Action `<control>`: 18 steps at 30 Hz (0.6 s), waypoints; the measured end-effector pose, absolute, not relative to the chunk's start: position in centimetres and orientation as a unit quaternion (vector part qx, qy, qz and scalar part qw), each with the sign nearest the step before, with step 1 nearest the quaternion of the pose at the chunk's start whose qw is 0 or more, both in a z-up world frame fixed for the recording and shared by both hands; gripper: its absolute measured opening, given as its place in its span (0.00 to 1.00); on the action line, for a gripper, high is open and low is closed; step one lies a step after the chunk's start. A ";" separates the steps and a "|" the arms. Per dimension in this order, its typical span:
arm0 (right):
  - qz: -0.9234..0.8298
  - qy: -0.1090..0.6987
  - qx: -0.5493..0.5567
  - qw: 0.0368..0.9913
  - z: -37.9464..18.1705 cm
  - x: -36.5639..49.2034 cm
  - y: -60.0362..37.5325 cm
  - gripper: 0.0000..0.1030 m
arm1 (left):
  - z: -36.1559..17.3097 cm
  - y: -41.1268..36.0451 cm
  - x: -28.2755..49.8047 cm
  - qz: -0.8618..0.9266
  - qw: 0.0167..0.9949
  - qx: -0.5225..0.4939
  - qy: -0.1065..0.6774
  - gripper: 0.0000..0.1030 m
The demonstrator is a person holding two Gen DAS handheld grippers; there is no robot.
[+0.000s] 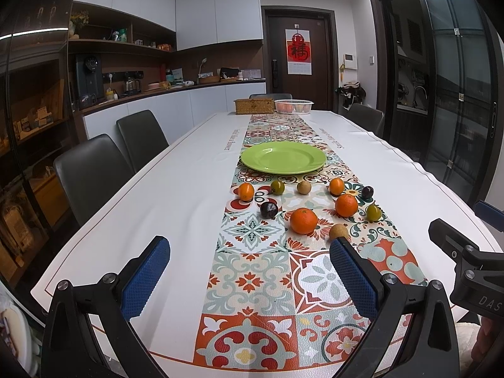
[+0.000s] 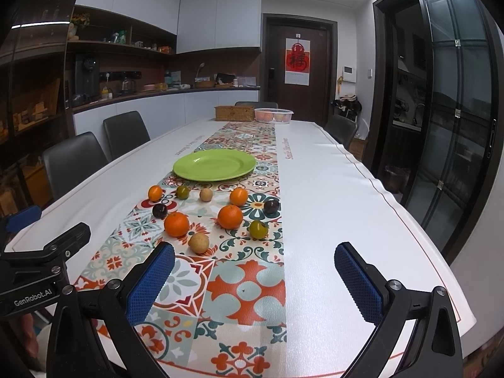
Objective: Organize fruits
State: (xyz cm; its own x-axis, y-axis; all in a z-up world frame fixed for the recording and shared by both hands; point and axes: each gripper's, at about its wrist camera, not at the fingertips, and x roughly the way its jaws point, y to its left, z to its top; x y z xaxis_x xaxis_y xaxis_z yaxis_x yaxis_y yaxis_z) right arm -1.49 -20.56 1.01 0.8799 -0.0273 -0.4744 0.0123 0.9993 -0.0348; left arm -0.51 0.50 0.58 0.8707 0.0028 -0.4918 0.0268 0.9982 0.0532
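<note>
An empty green plate (image 1: 283, 157) (image 2: 214, 164) sits mid-table on a patterned runner. In front of it lie several small fruits: two large oranges (image 1: 303, 220) (image 2: 230, 216), two small oranges (image 1: 246, 191) (image 2: 155, 193), two dark plums (image 1: 268, 210) (image 2: 271, 206), two green fruits (image 1: 277, 187) (image 2: 258, 229) and two tan round fruits (image 1: 338, 231) (image 2: 198, 243). My left gripper (image 1: 249, 278) hovers open near the table's front edge, short of the fruits. My right gripper (image 2: 255, 282) is open too, to the right of the left one, with nothing between its fingers.
A woven box (image 1: 254, 106) and a white basket (image 1: 293, 106) stand at the table's far end. Dark chairs (image 1: 91, 173) line the left side, another chair (image 1: 365, 118) the far right. The white tablecloth (image 2: 346, 204) spreads right of the runner.
</note>
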 end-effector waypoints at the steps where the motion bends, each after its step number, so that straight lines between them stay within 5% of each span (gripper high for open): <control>1: -0.010 0.245 -0.015 0.969 0.9 -1.4 -20.7 1.00 | 0.6 0.5 -0.5 -0.006 0.967 0.029 0.254 1.00; 18: -0.010 0.244 -0.016 0.970 0.9 -1.5 -20.7 1.00 | 0.6 0.5 -0.6 -0.006 0.967 0.029 0.253 1.00</control>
